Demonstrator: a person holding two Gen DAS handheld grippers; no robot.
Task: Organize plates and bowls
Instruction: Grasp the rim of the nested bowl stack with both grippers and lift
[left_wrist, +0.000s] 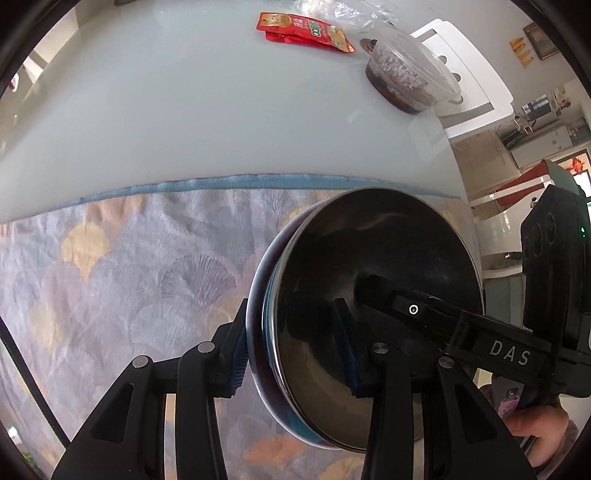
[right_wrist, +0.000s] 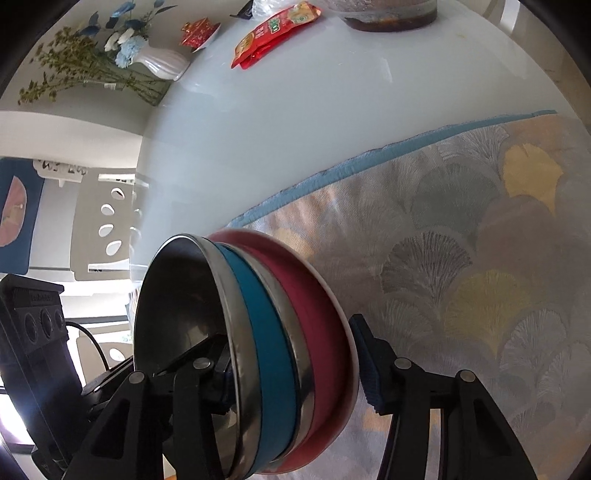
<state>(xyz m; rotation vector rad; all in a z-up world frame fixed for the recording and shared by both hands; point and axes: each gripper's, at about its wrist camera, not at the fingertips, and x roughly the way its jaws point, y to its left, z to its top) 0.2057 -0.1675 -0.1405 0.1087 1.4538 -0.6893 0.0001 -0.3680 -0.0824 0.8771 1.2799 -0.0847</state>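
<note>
A nested stack of bowls (left_wrist: 369, 240) is tipped on its edge above the patterned cloth. The innermost is a steel bowl (right_wrist: 177, 295), then come a blue bowl (right_wrist: 266, 332), another steel rim and a red bowl (right_wrist: 321, 314) outermost. My left gripper (left_wrist: 291, 358) is shut on the stack's rim, one blue pad outside and one inside. My right gripper (right_wrist: 295, 369) clamps the opposite rim, one pad against the red bowl and its other finger (left_wrist: 413, 310) reaching inside the steel bowl.
A fan-patterned cloth (left_wrist: 110, 277) with a blue hem covers the near part of the white table (left_wrist: 184, 110). Red snack packets (left_wrist: 303, 33) and a lidded container of dark food (left_wrist: 406, 74) lie far back. A vase of flowers (right_wrist: 162, 62) stands by the edge, a white chair (right_wrist: 103, 221) beyond.
</note>
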